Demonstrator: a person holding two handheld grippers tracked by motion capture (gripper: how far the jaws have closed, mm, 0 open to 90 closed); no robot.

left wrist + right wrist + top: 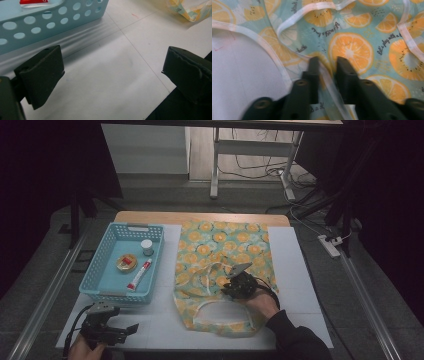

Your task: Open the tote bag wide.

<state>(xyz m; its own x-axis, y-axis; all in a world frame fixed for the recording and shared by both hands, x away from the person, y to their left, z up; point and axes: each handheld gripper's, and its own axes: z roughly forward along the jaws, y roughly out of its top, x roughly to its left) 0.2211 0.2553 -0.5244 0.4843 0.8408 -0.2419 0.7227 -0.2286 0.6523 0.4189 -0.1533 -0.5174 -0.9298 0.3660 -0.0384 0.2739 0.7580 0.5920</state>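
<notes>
A teal cloth with an orange-slice print (225, 245) lies flat at mid table, edged in white trim with loose white straps. My right gripper (231, 281) rests on its lower middle. In the right gripper view the jaws (327, 62) stand close together, with a white strap (329, 80) and a ridge of the cloth (352, 47) pinched between them. My left gripper (127, 332) lies at the table's front left corner. Its jaws (112, 67) are wide apart over the bare white surface, with nothing between them.
A light blue perforated basket (100, 270) stands at the left, close in front of the left gripper (50, 25). It holds a red-and-white tube (139, 275), a round tin (126, 262) and a small white jar (147, 247). White table (295, 270) borders the cloth on the right.
</notes>
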